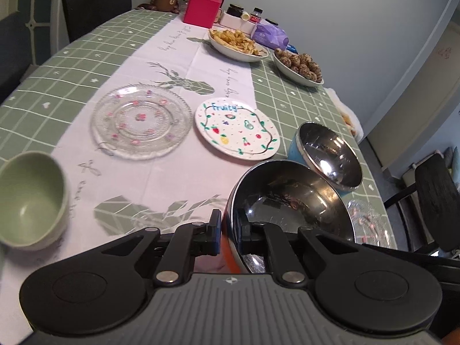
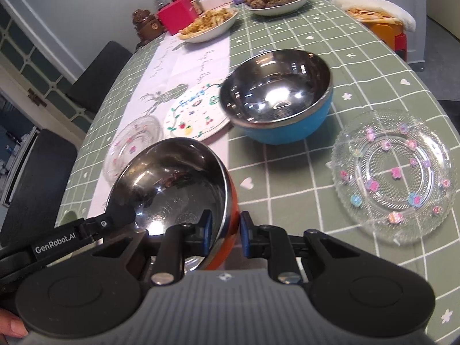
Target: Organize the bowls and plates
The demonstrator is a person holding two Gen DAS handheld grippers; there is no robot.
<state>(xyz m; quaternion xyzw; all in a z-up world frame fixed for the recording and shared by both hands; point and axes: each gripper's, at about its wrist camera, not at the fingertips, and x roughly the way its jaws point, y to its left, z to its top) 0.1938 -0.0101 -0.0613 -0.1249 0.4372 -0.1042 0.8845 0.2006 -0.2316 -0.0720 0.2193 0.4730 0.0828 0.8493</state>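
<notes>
Both grippers pinch the rim of one orange steel-lined bowl, also in the right wrist view, and hold it tilted. My left gripper is shut on its left rim; my right gripper straddles its right rim, one finger inside and one outside. A blue steel-lined bowl stands just beyond. A white "Fruity" plate and a glass flower plate lie on the runner. A second glass plate lies at right. A green bowl stands at left.
Two white dishes of food stand at the far end with a pink box, bottles and jars. Black chairs stand by the table's sides. The table's right edge is close to the bowls.
</notes>
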